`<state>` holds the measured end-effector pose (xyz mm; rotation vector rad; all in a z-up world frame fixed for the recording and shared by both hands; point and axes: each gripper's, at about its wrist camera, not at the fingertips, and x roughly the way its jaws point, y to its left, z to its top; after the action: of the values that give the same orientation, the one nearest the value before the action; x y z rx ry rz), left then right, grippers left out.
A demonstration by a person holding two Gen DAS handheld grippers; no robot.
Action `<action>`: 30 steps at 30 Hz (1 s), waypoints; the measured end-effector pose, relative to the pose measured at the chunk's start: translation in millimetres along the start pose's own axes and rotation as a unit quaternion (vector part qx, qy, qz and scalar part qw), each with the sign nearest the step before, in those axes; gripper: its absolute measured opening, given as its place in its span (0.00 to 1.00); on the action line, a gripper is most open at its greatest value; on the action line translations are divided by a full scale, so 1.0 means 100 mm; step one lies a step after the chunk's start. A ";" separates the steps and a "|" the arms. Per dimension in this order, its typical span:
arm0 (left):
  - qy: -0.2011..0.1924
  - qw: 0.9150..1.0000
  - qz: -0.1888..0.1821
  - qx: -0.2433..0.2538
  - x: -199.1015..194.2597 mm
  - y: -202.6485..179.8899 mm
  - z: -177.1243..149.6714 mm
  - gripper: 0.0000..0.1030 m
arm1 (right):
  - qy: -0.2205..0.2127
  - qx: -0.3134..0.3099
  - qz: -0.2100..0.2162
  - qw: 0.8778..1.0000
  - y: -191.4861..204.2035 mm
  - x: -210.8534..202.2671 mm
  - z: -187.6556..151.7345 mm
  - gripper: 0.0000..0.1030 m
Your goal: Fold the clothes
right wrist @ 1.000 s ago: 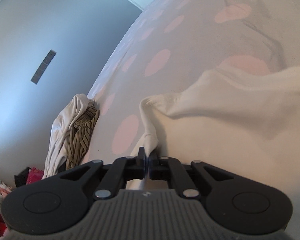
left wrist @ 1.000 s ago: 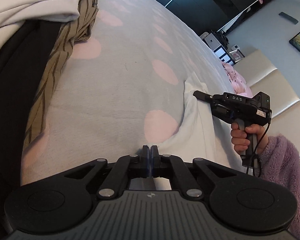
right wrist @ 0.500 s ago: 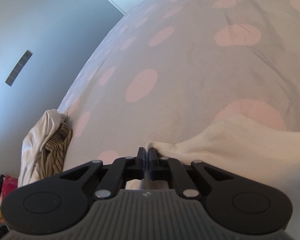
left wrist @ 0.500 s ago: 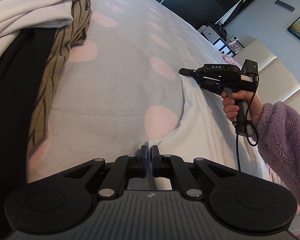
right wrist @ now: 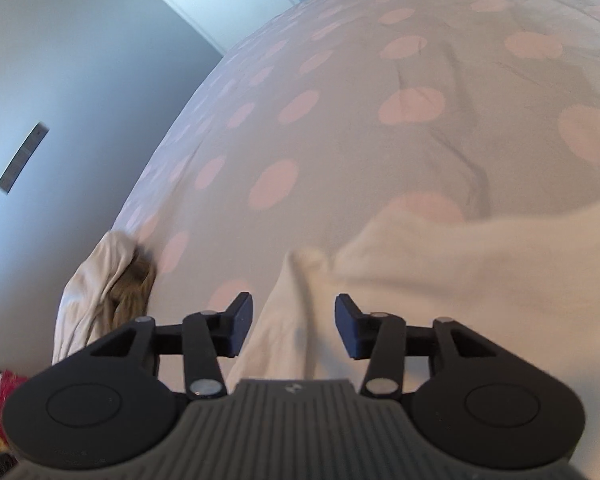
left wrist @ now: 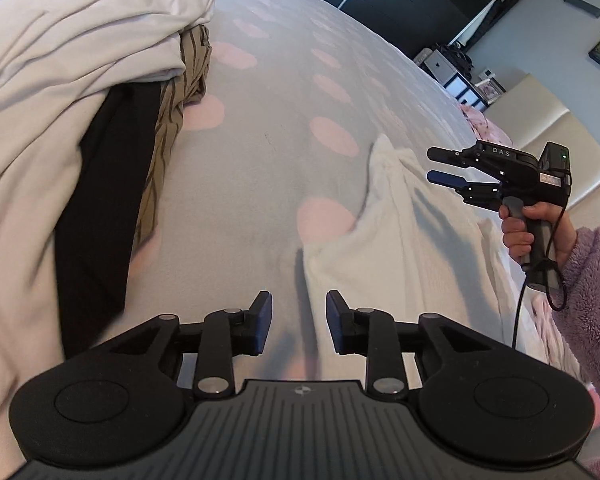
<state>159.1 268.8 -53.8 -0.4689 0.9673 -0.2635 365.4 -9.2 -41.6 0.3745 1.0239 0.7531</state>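
Jaws: I see both grippers, left (left wrist: 299,322) and right (right wrist: 294,326), opening, gripping nothing.
Garment (left wrist: 400,232): white, soft, limp, on bed (left wrist: 260,152).
Hold: I'd pinch its edge beside the pink dot.

The right gripper (right wrist: 294,318) fills the lower frame, its black jaws opening with nothing pinched between them. Beyond lies a cream fleecy garment (right wrist: 440,280) on grey pink-dotted bedding (right wrist: 340,120). A heap of crumpled clothes (right wrist: 104,284) sits lower left.

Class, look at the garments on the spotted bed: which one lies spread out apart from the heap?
The cream garment, spread on the bedspread below the right gripper. The white one, the striped brown one and the black one are heaped together.
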 end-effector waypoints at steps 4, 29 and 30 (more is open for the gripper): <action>0.009 1.000 -0.002 0.016 -0.36 -0.15 -0.34 0.26 | 0.021 -0.016 0.026 0.999 0.23 -0.39 -0.52 0.47; 0.140 0.973 0.088 0.160 -0.92 -0.86 -2.22 0.12 | 0.139 -0.129 0.031 0.981 1.33 -1.63 -3.98 0.35; 0.144 0.974 0.085 0.155 -0.91 -0.82 -2.22 0.09 | 0.149 -0.146 0.031 0.978 1.36 -1.59 -4.08 0.35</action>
<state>-76.7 177.2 -54.0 -0.0591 1.2172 -0.3266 -90.4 -52.1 -58.3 0.0399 1.1640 1.0223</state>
